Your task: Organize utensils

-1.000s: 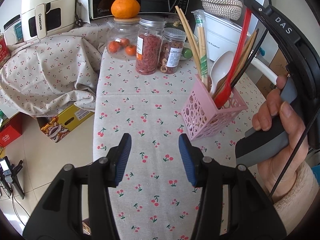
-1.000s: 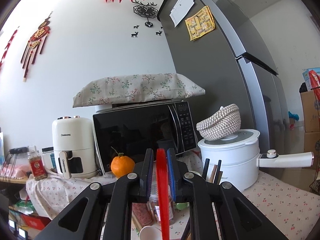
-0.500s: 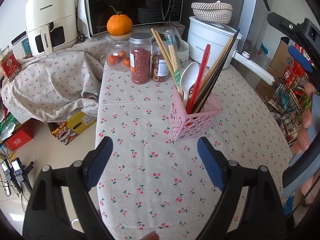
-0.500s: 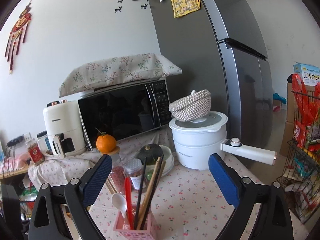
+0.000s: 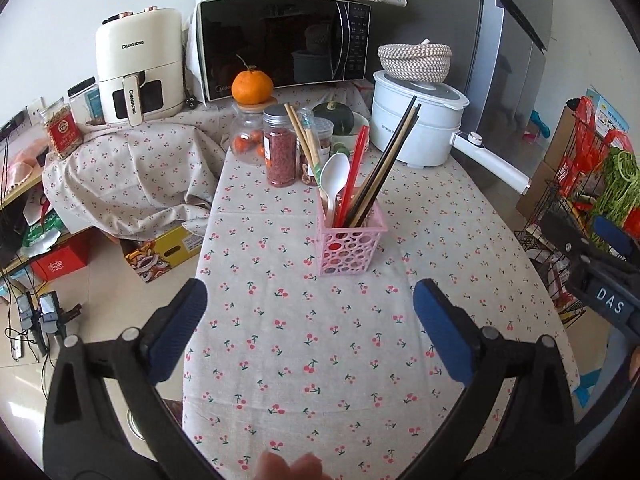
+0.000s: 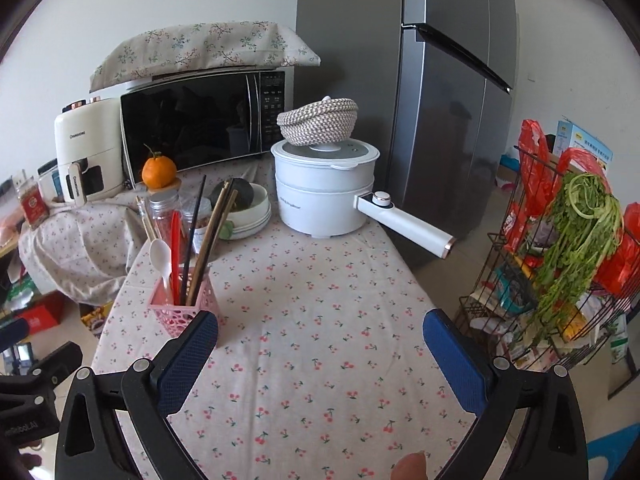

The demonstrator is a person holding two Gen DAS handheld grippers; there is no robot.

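Observation:
A pink perforated basket (image 5: 348, 248) (image 6: 182, 314) stands upright on the cherry-print tablecloth (image 5: 304, 340). In it stand a white spoon (image 5: 334, 176), a red spoon (image 5: 354, 168), dark chopsticks (image 5: 388, 160) and wooden chopsticks (image 5: 304, 140). My left gripper (image 5: 310, 300) hovers over the cloth short of the basket, its jaws opening wide with nothing between them. My right gripper (image 6: 320, 328) is open and empty, with the basket to its left. Its blue pad (image 5: 612, 236) shows at the right edge of the left wrist view.
Behind the basket stand jars (image 5: 280, 148) and an orange (image 5: 253, 87), then a microwave (image 5: 280, 40) and an air fryer (image 5: 136, 68). A white pot (image 6: 324, 196) with a long handle (image 6: 408, 228) sits at the back right. A wire rack (image 6: 560, 280) of groceries flanks the table's right edge.
The right gripper let go of the red spoon, which now stands in the basket. Both grippers drew back from the basket and their jaws spread wide.

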